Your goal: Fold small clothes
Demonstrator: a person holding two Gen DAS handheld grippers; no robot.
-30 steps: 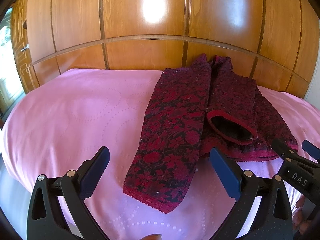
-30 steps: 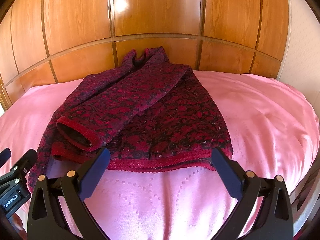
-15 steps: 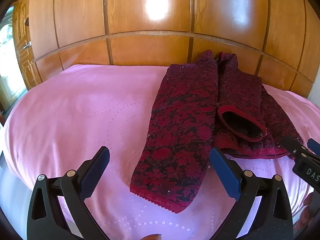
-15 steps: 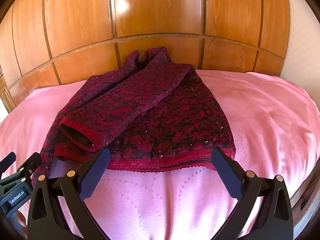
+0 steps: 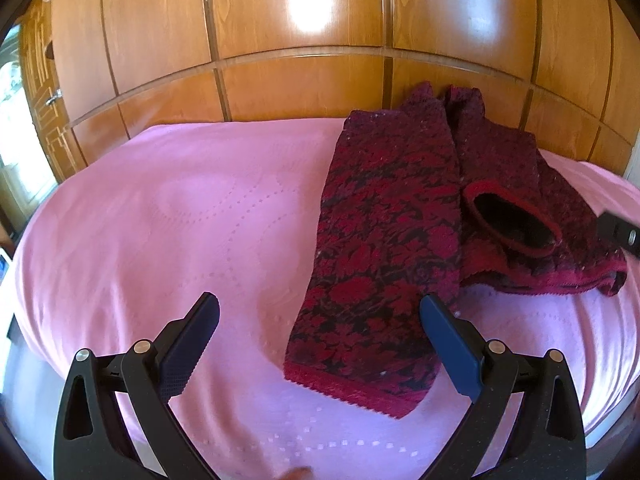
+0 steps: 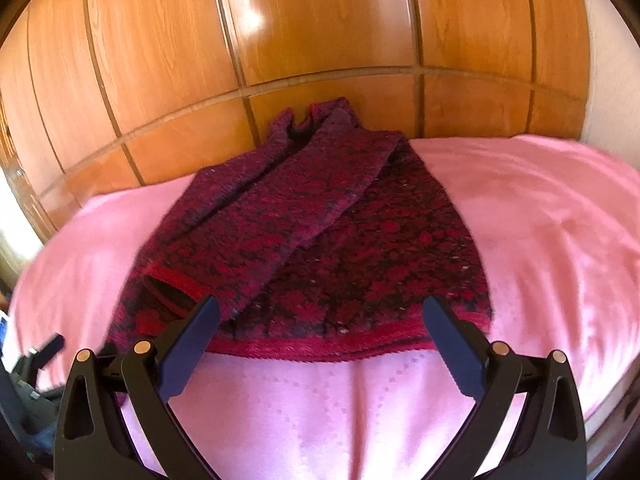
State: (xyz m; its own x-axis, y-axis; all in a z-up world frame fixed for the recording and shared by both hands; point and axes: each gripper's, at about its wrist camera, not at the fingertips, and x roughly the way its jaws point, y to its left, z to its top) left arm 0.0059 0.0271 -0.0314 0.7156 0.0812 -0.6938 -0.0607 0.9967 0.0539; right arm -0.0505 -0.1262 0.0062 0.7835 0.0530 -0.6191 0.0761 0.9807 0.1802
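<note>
A small dark red garment with a floral pattern [image 5: 384, 248] lies on a pink bed cover [image 5: 180, 220]. Its left part is folded lengthwise into a long strip, and a sleeve with a red cuff [image 5: 512, 220] lies across the body. My left gripper [image 5: 320, 344] is open and empty, just in front of the strip's near hem. In the right wrist view the garment [image 6: 340, 248] lies spread with the sleeve folded over it. My right gripper [image 6: 320, 344] is open and empty, close above the red bottom hem [image 6: 320, 346].
A glossy wooden panel wall [image 5: 320, 40] stands right behind the bed, touching the garment's collar. The bed edge runs along the front in both views. The right gripper's tip [image 5: 620, 232] shows at the right edge of the left wrist view; the left gripper [image 6: 40, 356] shows at the lower left of the right wrist view.
Both grippers have moved forward towards the garment. The right gripper has come close to the bottom hem. The garment itself has not moved, and both grippers stay open.
</note>
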